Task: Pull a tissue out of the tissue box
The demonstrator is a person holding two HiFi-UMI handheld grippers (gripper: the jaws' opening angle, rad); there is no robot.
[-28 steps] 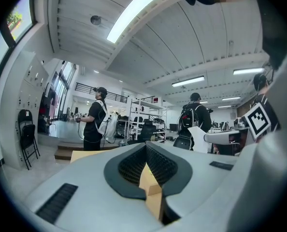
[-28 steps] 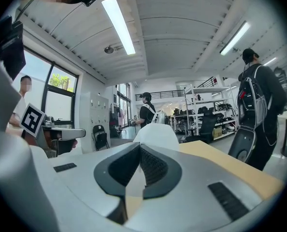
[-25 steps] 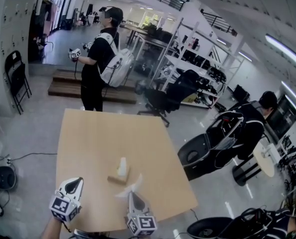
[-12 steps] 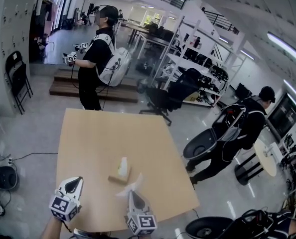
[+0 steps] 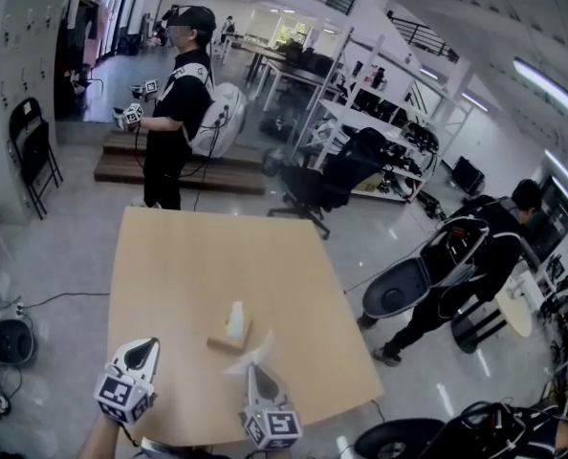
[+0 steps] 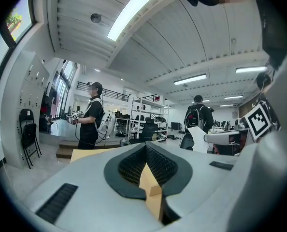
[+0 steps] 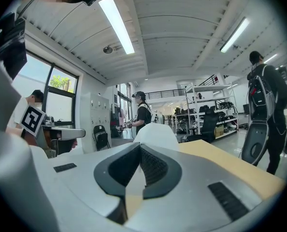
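Although only the bystanders [image 5: 181,103] had moved, my right gripper [image 5: 253,372] kept pinching the tissue [image 5: 248,356] clear of the box [image 5: 229,338], my left gripper [image 5: 144,350] pressed together, empty; the pull seemed done.

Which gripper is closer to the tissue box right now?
Right. The right gripper is just on the near side of the tissue box, jaws shut on a tissue. The left gripper sits farther off, toward the box's left.

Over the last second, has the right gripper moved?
No. The right gripper stays just short of the tissue box near the front edge of the table, shut on a tissue.
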